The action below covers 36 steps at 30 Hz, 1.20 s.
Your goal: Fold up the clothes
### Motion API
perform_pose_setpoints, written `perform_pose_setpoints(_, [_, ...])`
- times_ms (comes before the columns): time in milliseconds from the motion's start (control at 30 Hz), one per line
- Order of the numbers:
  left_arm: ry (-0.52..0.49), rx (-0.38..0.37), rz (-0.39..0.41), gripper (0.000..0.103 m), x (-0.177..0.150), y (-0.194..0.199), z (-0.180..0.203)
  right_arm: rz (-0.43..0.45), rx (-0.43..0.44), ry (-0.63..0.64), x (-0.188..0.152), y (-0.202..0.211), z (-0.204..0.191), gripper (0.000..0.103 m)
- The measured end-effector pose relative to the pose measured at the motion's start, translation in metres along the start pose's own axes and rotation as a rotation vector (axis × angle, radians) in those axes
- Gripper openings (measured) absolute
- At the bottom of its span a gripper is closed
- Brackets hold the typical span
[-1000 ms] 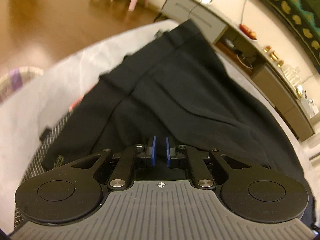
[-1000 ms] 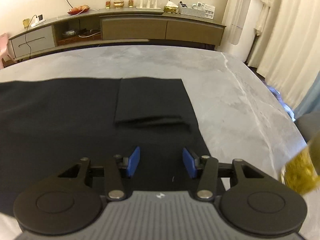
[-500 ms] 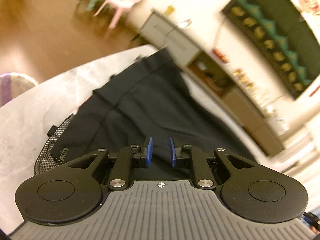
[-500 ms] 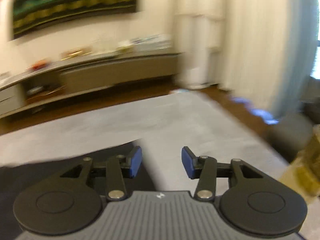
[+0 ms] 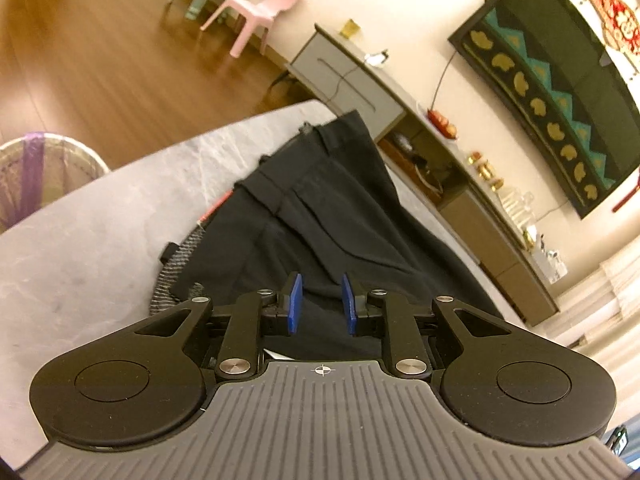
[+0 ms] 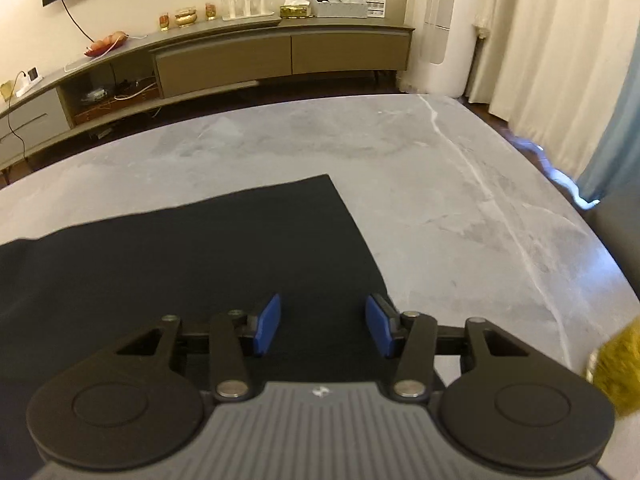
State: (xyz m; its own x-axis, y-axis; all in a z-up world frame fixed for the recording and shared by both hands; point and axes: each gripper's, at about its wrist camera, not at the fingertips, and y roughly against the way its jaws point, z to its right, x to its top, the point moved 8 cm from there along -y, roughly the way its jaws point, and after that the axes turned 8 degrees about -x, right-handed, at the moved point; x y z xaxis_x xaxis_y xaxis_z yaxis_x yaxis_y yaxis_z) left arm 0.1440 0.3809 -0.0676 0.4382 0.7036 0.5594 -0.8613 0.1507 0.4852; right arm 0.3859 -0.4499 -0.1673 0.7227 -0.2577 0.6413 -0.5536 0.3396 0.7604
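Black trousers (image 5: 320,216) lie stretched out on the grey marble table (image 5: 100,232), waistband at the far end. My left gripper (image 5: 322,304) hovers over the near part of the cloth, its blue pads (image 5: 296,300) apart and nothing between them. In the right wrist view the trousers' leg end (image 6: 200,264) lies flat, its hem corner pointing to the far right. My right gripper (image 6: 324,324) stands open just above the cloth near that right edge, holding nothing.
A grey mesh item (image 5: 176,264) sticks out from under the trousers on the left. A bin with a purple liner (image 5: 40,168) stands past the table edge. A yellow object (image 6: 616,368) sits at the right; a low sideboard (image 6: 280,52) lines the wall.
The left gripper's pads have spread from nearly shut to open, and it has risen above the cloth. The right gripper swung up and away, then came back over the trouser end, still open.
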Motion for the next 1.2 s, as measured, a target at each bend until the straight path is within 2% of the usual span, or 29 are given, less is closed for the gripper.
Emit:
perform_pose_setpoints(33, [-0.004, 0.021, -0.008, 0.019, -0.001, -0.005, 0.0, 0.018, -0.018, -0.001, 0.001, 0.001, -0.001, 0.045])
perform_pose_setpoints(133, [0.009, 0.082, 0.009, 0.018, 0.001, -0.013, -0.008, 0.087, -0.117, 0.012, 0.009, 0.006, 0.002, 0.045])
perform_pose_setpoints(200, [0.048, 0.021, 0.06, 0.018, 0.011, 0.002, -0.008, 0.128, -0.17, 0.031, 0.013, 0.015, 0.0, 0.045])
perform_pose_setpoints(300, [0.088, -0.075, 0.132, 0.021, 0.026, 0.027, -0.008, 0.163, -0.021, 0.097, 0.008, 0.062, -0.046, 0.045])
perform_pose_setpoints(367, [0.082, -0.1, 0.156, 0.024, 0.03, 0.046, -0.012, 0.203, 0.101, 0.188, -0.006, 0.104, -0.098, 0.046])
perform_pose_setpoints(433, [0.079, -0.075, 0.142, 0.025, 0.028, 0.054, -0.024, 0.229, 0.252, 0.297, -0.036, 0.152, -0.168, 0.049])
perform_pose_setpoints(567, [0.041, 0.021, 0.075, 0.024, 0.02, 0.056, -0.053, 0.262, 0.548, 0.514, -0.106, 0.245, -0.311, 0.056])
perform_pose_setpoints(633, [0.024, 0.051, 0.071, 0.024, 0.017, 0.06, -0.065, 0.261, 0.684, 0.607, -0.139, 0.286, -0.381, 0.06])
perform_pose_setpoints(733, [0.062, 0.059, 0.086, 0.025, 0.02, 0.071, -0.085, 0.275, 0.835, 0.683, -0.174, 0.331, -0.476, 0.06])
perform_pose_setpoints(800, [0.099, 0.046, 0.095, 0.024, 0.023, 0.077, -0.097, 0.255, 0.955, 0.847, -0.21, 0.355, -0.529, 0.061])
perform_pose_setpoints(967, [0.097, 0.015, 0.089, 0.025, 0.025, 0.08, -0.099, 0.212, 0.951, 1.011, -0.246, 0.352, -0.598, 0.058])
perform_pose_setpoints(1000, [0.082, 0.024, 0.083, 0.025, 0.024, 0.078, -0.098, 0.203, 0.949, 1.044, -0.253, 0.351, -0.612, 0.049])
perform_pose_setpoints(1033, [0.053, 0.041, 0.065, 0.025, 0.022, 0.073, -0.097, 0.194, 0.948, 1.077, -0.26, 0.351, -0.626, 0.03])
perform_pose_setpoints(1067, [0.025, 0.059, 0.046, 0.025, 0.02, 0.067, -0.096, 0.185, 0.946, 1.109, -0.268, 0.35, -0.639, 0.023])
perform_pose_setpoints(1100, [-0.003, 0.076, 0.027, 0.025, 0.018, 0.062, -0.095, 0.173, 0.945, 1.128, -0.272, 0.349, -0.652, 0.02])
perform_pose_setpoints(1200, [-0.049, 0.051, -0.06, 0.027, 0.01, 0.04, -0.093, 0.065, 0.971, 0.986, -0.247, 0.331, -0.662, 0.019])
